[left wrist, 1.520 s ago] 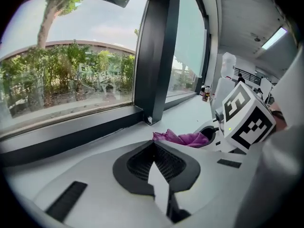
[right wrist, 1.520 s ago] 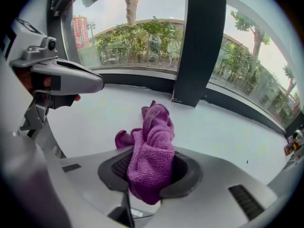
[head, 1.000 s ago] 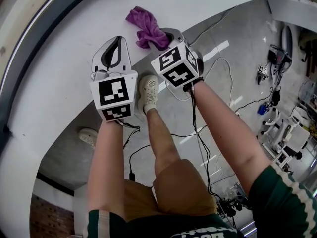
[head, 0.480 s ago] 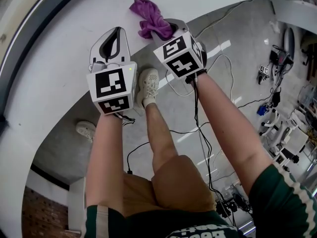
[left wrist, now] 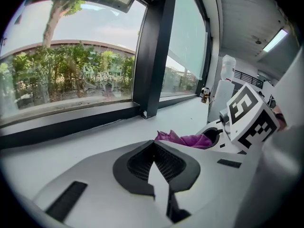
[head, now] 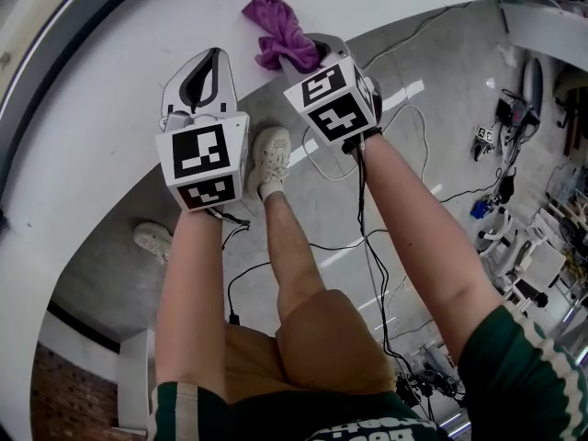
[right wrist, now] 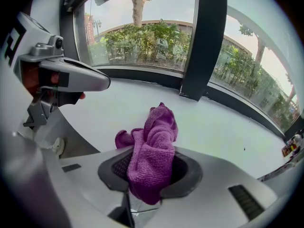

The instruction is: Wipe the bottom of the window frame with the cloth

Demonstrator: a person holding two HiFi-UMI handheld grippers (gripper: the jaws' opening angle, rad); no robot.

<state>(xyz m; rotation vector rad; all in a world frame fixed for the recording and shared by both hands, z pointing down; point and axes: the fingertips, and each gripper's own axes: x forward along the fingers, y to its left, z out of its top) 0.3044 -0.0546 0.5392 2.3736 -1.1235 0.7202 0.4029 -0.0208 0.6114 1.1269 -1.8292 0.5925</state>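
The fingers [right wrist: 192,174] of the right gripper [right wrist: 151,177] are seen clamped on a fold of the purple cloth [right wrist: 154,148]. The rest of the cloth stands bunched above them, over the near part of the white sill [right wrist: 223,127] and well apart from the dark bottom rail of the window frame [right wrist: 142,74] on the far side. The fingers [left wrist: 135,167] of the left gripper [left wrist: 154,164] are pressed together with nothing between them, and that gripper is held just to the left of the right one.

Several risks may be judged from this:
- **Slipping:** only a small fold is pinched, so the cloth could be pulled out of the grasp once it is dragged along the rail.
- **Poor contact:** because the cloth is bunched, only a small patch would be pressed to the frame, and hard finger edges might be scraped on it instead.
- **Snagging:** a catch could be expected at the foot of the upright post [right wrist: 199,42].
- **Knocking:** the two grippers could be knocked together on a sideways sweep.
- **Tripping:** the cables [head: 367,246] on the floor could be caught by a foot.

One cloth, two grippers, one upright post and two shoes [head: 273,159] are counted. The cables cannot be counted exactly.
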